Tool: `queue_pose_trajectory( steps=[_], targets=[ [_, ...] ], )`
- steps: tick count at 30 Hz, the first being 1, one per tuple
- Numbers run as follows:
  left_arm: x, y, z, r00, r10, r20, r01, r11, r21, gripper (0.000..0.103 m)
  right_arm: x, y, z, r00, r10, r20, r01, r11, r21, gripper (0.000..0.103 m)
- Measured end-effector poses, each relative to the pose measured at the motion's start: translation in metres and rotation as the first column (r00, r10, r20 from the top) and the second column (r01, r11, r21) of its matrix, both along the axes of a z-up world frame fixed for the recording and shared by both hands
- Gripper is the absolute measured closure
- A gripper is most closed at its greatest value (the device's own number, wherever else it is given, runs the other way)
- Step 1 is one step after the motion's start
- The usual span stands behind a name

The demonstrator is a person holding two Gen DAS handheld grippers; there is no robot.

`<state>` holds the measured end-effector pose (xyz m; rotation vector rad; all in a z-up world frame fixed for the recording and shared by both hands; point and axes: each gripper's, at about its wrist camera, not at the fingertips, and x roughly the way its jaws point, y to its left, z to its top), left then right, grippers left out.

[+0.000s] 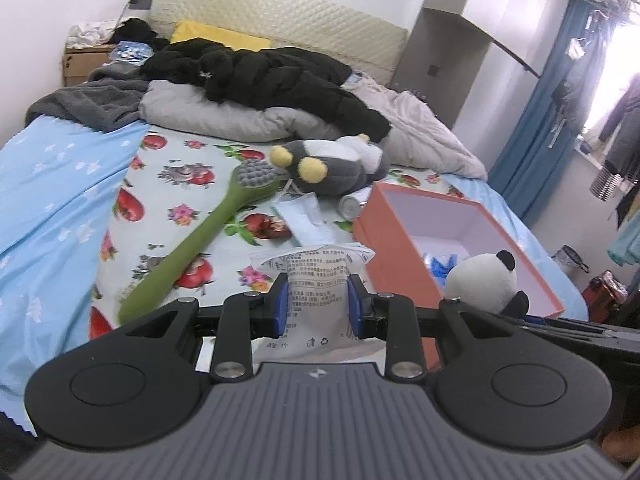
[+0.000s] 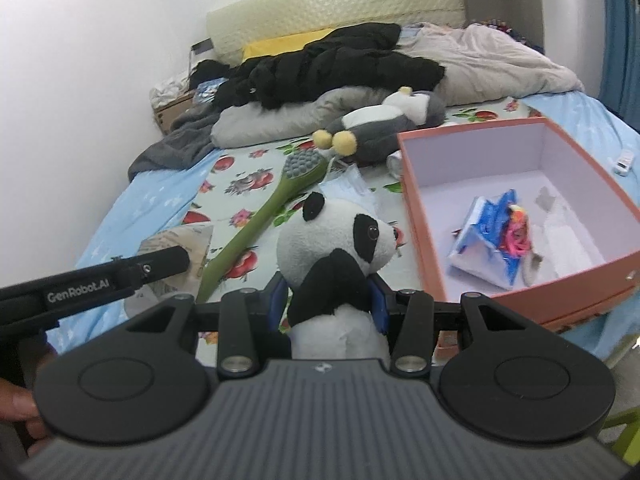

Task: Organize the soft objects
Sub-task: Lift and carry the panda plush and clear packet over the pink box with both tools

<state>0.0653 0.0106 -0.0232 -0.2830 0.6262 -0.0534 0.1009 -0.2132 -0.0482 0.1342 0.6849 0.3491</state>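
Observation:
My left gripper (image 1: pixel 317 304) is shut on a white printed plastic packet (image 1: pixel 316 276), held up over the bed; the same packet (image 2: pixel 180 246) shows at the left of the right wrist view. My right gripper (image 2: pixel 332 304) is shut on a panda plush (image 2: pixel 340 248), which stands upright between the blue pads; its head (image 1: pixel 486 282) peeks in at the right of the left wrist view. An orange open box (image 2: pixel 424 216) lies to the right on the bed, with a blue packet (image 2: pixel 492 236) inside. A grey plush with yellow feet (image 1: pixel 328 164) lies further back.
A green long-handled brush (image 1: pixel 192 240) lies slantwise on the flowered sheet. Face masks (image 1: pixel 304 216) and a small white bottle (image 1: pixel 352 205) lie beside the box. A grey pillow (image 1: pixel 224 116), a black jacket (image 1: pixel 280 76) and crumpled bedding fill the bed's head end. A blue curtain (image 1: pixel 536 120) hangs at the right.

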Motion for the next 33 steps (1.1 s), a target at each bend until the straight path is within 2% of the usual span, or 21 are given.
queue_pose_trajectory(
  steps=[9,20,25,33],
  targets=[
    [0.014,-0.042,0.004,0.993,-0.115,-0.005,0.115,0.993,-0.033,0.069,-0.012,-0.038,0.005,0.997,-0.079,0.001,0.079,0.997,0.002,0.057],
    [0.031,-0.101,0.002,0.96,-0.28,-0.002,0.28,0.959,-0.043,0.069,-0.028,-0.086,0.003,0.978,-0.207,-0.008,0.207,0.978,-0.003,0.057],
    [0.052,-0.12,-0.004,0.943,-0.33,-0.033,0.329,0.944,-0.026,0.069,-0.014,-0.098,-0.004,0.973,-0.228,-0.012,0.228,0.974,0.002,0.057],
    [0.126,-0.158,-0.019,0.921,-0.381,-0.084,0.38,0.925,-0.021,0.069,0.044,-0.122,-0.017,0.966,-0.255,-0.036,0.256,0.966,0.025,0.057]
  ],
)
